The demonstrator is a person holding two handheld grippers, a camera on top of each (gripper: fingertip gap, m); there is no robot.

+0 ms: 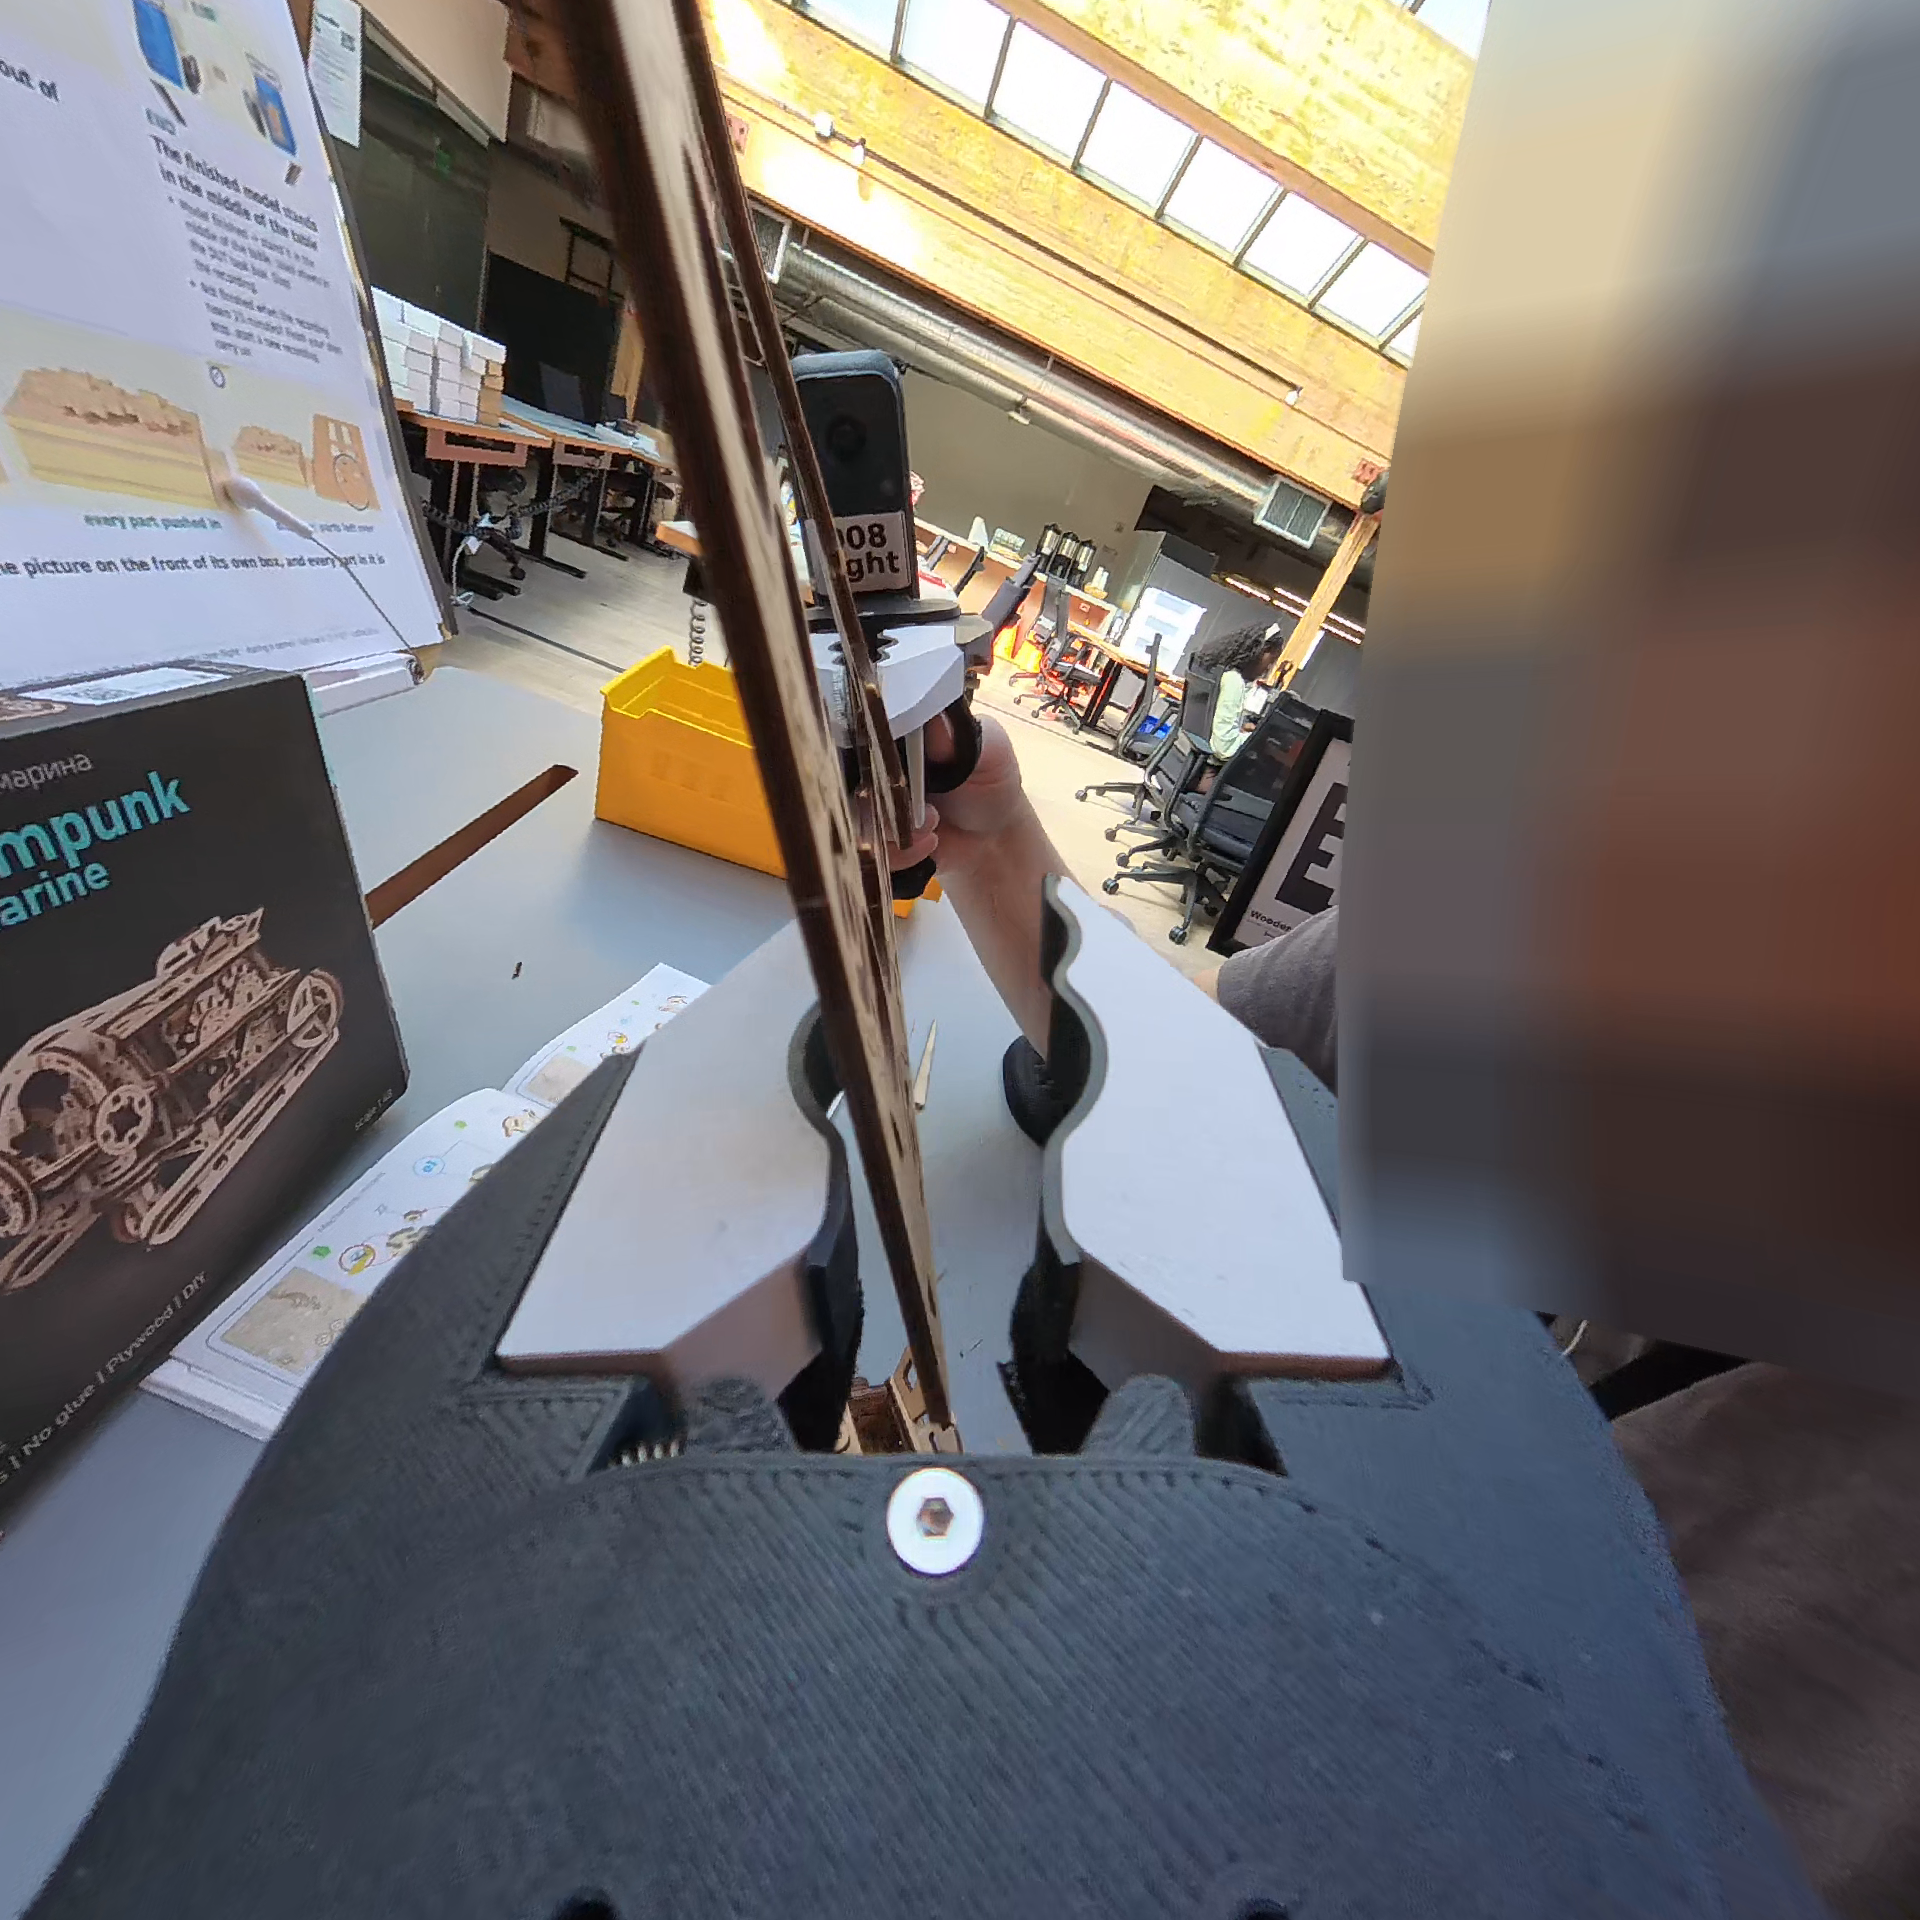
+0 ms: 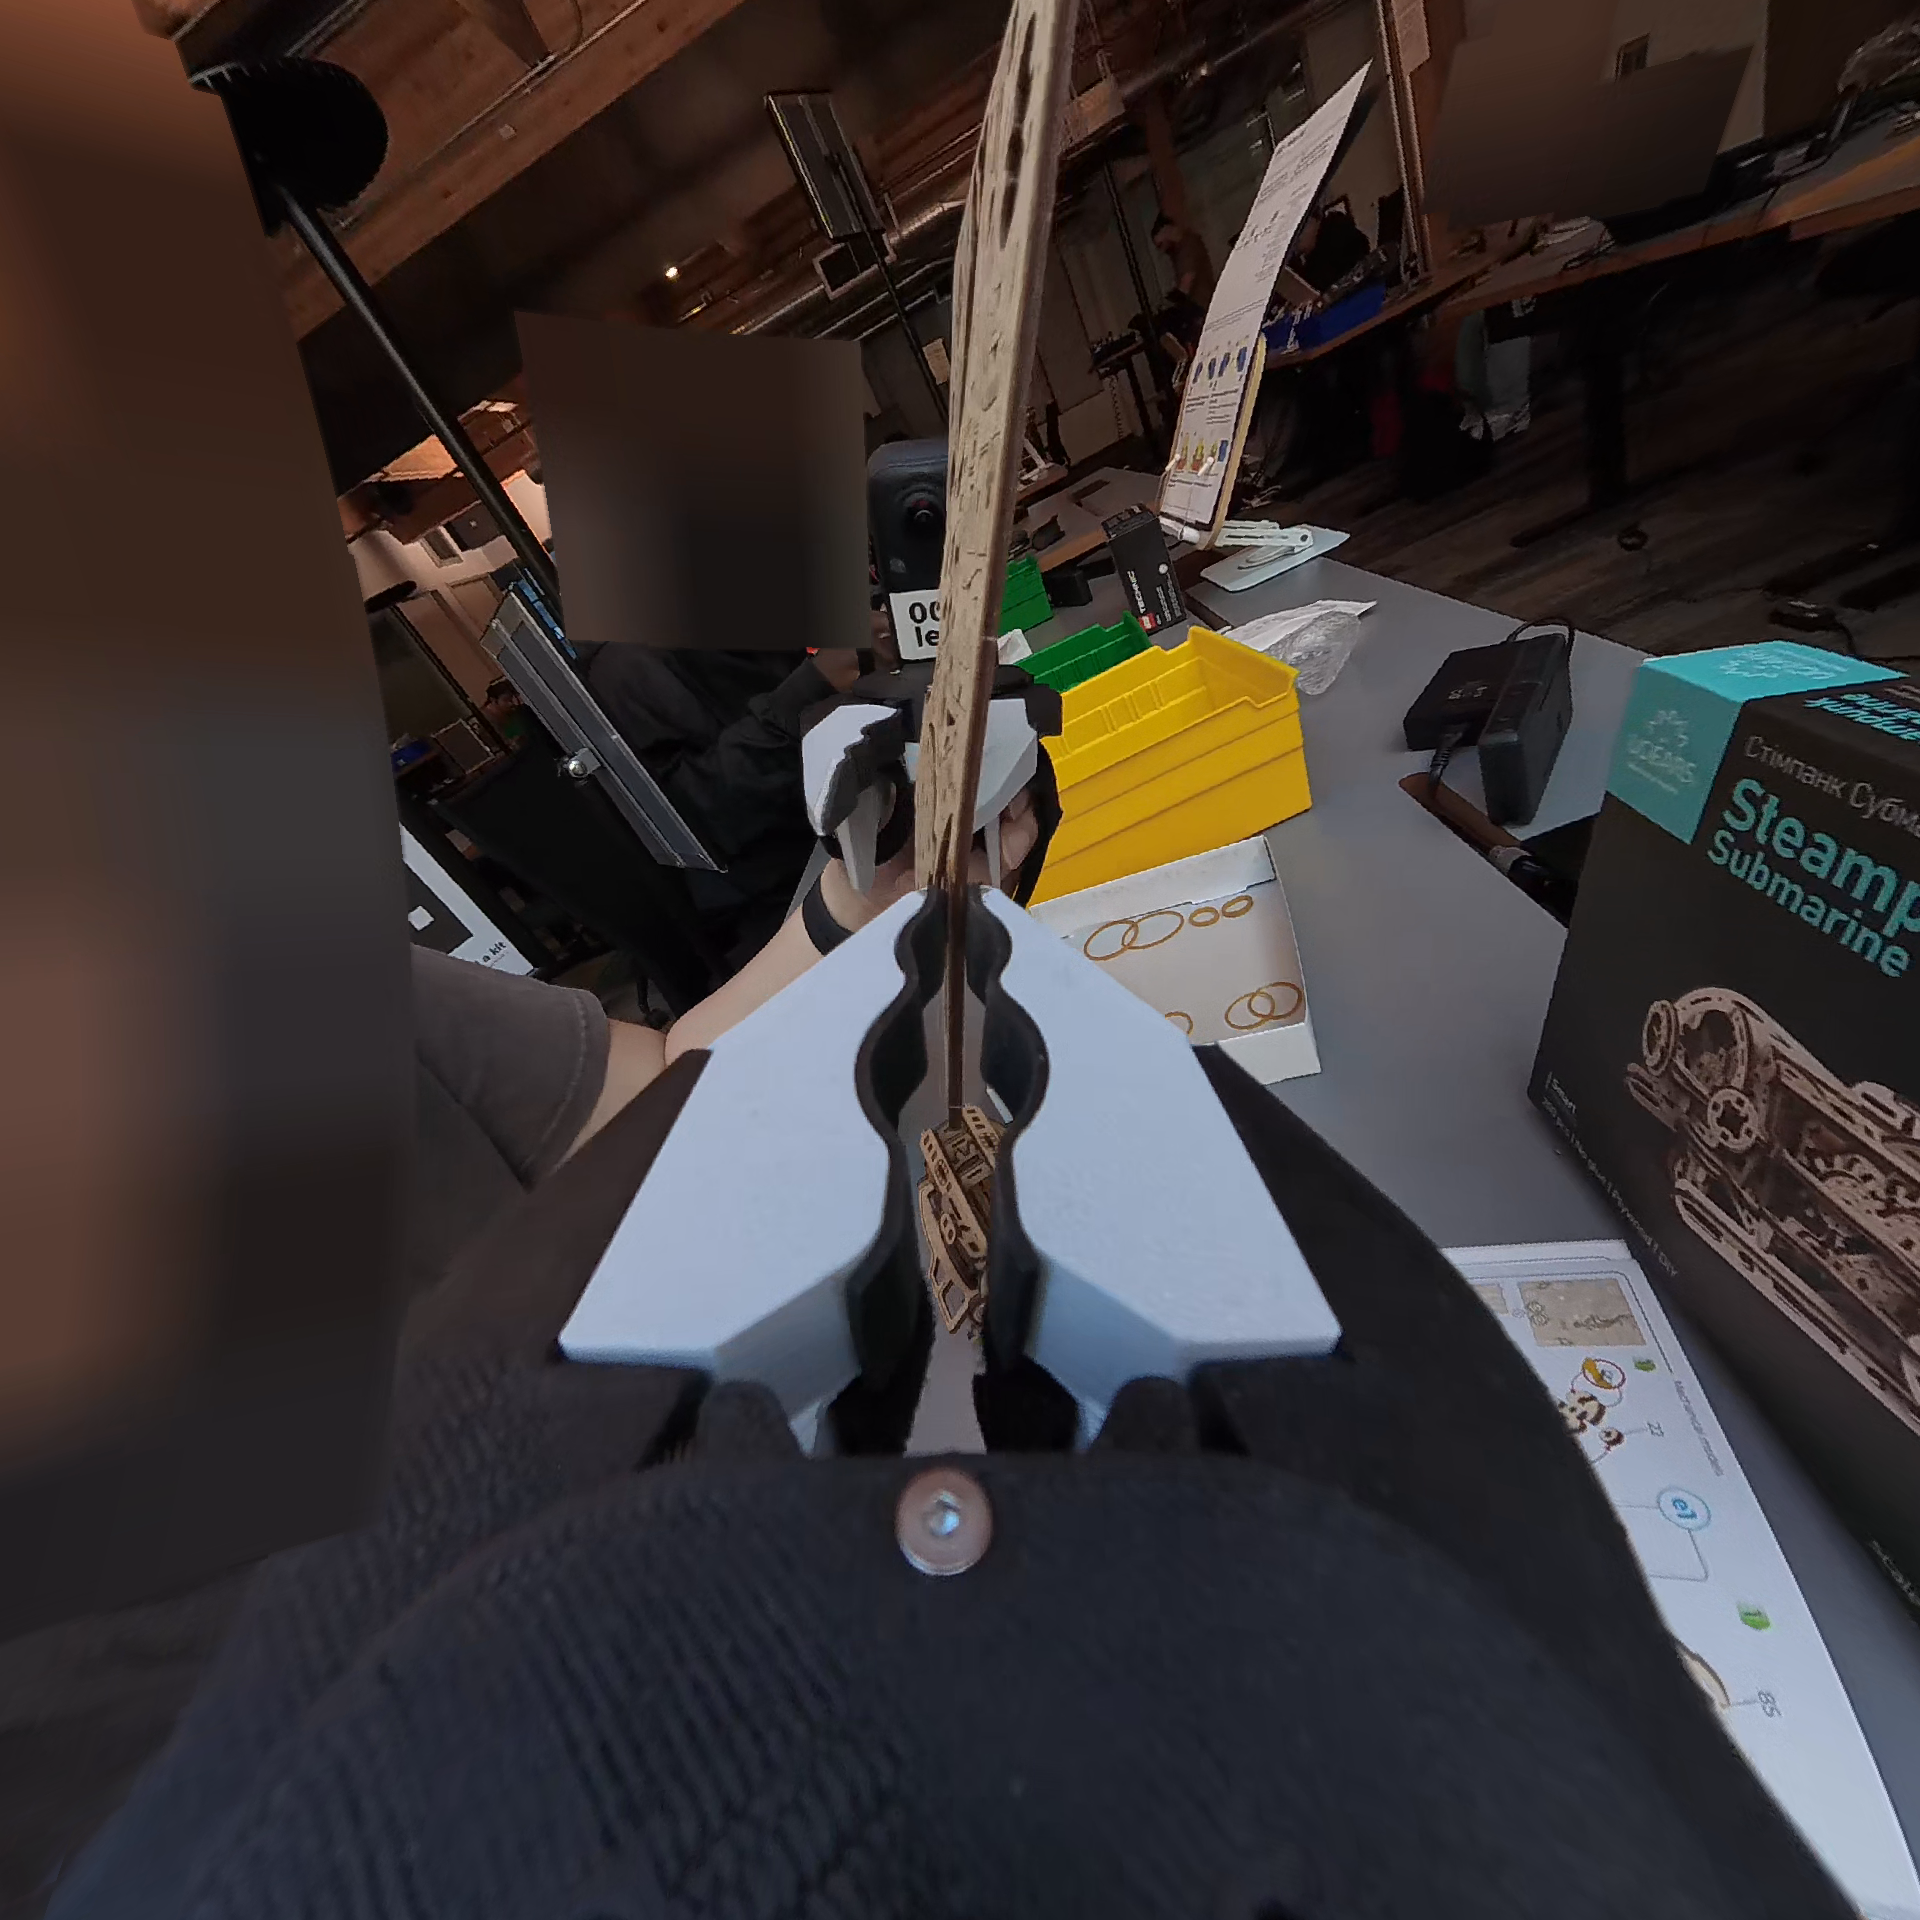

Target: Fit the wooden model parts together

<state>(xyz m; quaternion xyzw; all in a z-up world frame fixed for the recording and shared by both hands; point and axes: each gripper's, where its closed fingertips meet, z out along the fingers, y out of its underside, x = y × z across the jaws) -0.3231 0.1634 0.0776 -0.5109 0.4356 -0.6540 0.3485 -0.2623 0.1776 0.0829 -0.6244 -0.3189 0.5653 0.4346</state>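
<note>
While the grey tabletop [image 1: 488, 914] spreads under everything, the big dark printed model box [image 1: 156, 1039] stands upright at the left of the left wrist view and turns up again at the right edge of the right wrist view. Next down in size, the thin laser-cut plywood sheet [image 1: 748, 582] is held up on edge between the two tools, seen edge-on and dark in the left wrist view; only the right wrist view shows its pale cut-out face. Behind it sits the yellow plastic bin [image 2: 1184, 769], and the right wrist view alone adds a green bin [image 2: 1091, 649] beyond it and a shallow white tray with loose rubber bands [image 2: 1195, 956]. The open instruction booklet [image 1: 457, 1174] lies flat by the box.

The left gripper [image 1: 935, 1060] has its fingers spread, with the sheet against the left finger and a clear gap on the other side. The right gripper [image 2: 954, 935] is clamped on the sheet's lower edge, tips pinching it. Smallest of all, a small part-built wooden assembly [image 2: 956, 1216] shows below and between the right gripper's fingers in the right wrist view; the left wrist view catches only a sliver.
</note>
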